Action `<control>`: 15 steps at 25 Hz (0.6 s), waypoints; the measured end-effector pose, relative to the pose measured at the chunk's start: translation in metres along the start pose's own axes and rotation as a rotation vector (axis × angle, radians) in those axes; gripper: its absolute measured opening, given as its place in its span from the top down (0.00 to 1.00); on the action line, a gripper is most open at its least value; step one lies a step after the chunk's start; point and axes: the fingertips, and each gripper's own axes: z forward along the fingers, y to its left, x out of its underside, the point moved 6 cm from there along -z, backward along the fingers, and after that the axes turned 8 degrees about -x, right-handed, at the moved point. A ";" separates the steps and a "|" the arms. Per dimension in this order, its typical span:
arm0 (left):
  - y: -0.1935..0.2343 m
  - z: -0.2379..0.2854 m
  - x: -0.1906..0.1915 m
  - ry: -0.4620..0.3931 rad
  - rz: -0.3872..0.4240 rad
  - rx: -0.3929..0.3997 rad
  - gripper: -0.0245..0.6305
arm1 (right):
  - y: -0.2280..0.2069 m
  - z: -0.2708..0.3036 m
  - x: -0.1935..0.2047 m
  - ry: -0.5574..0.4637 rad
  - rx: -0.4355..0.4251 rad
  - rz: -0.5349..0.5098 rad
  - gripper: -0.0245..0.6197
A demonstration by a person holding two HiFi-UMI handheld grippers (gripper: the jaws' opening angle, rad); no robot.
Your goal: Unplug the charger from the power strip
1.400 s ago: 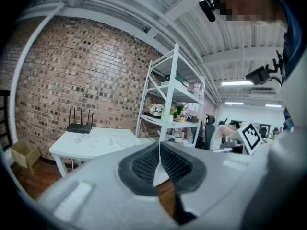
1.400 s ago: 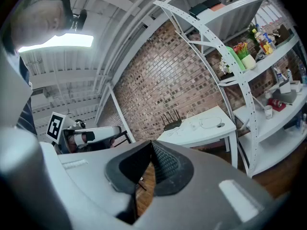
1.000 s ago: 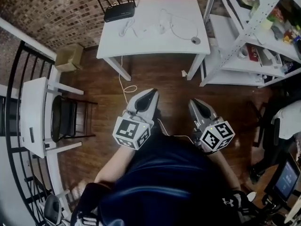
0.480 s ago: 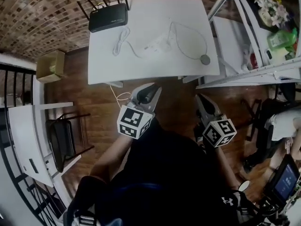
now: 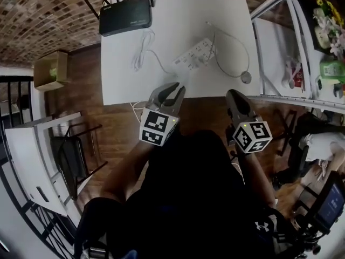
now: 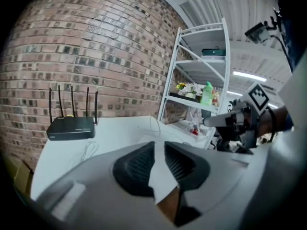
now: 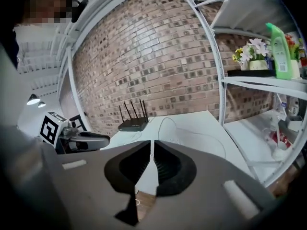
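While the left tool (image 5: 172,88) has just been parting its jaws slightly, empty, the right tool (image 5: 235,95) is closed, empty. Beyond them the power strip (image 5: 195,54) lies on the bench (image 5: 172,4), charger puck (image 5: 246,77) near its right, router (image 5: 125,16) behind.

My left gripper (image 5: 171,88) and right gripper (image 5: 236,94) look alike: smooth grey shells that taper to a narrow snout, with pale oblong insets set into the top. My fingers (image 6: 139,166) are black pads, ribbed across their inner faces and rounded at the back. Behind each shell rides a cube. The left marker cube (image 5: 157,128) and the right marker cube (image 5: 252,137) carry black square patterns on white faces, and the right one shows a small lit dot at its upper edge. I wear a dark top (image 5: 194,198) that leaves my forearms bare. A white logo (image 5: 261,226) marks dark fabric low at my right.
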 end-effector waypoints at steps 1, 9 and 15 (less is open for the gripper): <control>0.005 0.006 0.001 -0.005 0.009 -0.017 0.86 | -0.003 0.008 -0.003 0.003 -0.005 -0.009 0.94; 0.019 0.041 0.005 0.012 0.058 -0.184 0.86 | -0.033 0.073 0.010 0.107 -0.114 -0.120 0.82; 0.008 0.057 0.019 0.072 0.071 -0.241 0.83 | -0.051 0.108 0.030 0.203 -0.174 -0.180 0.81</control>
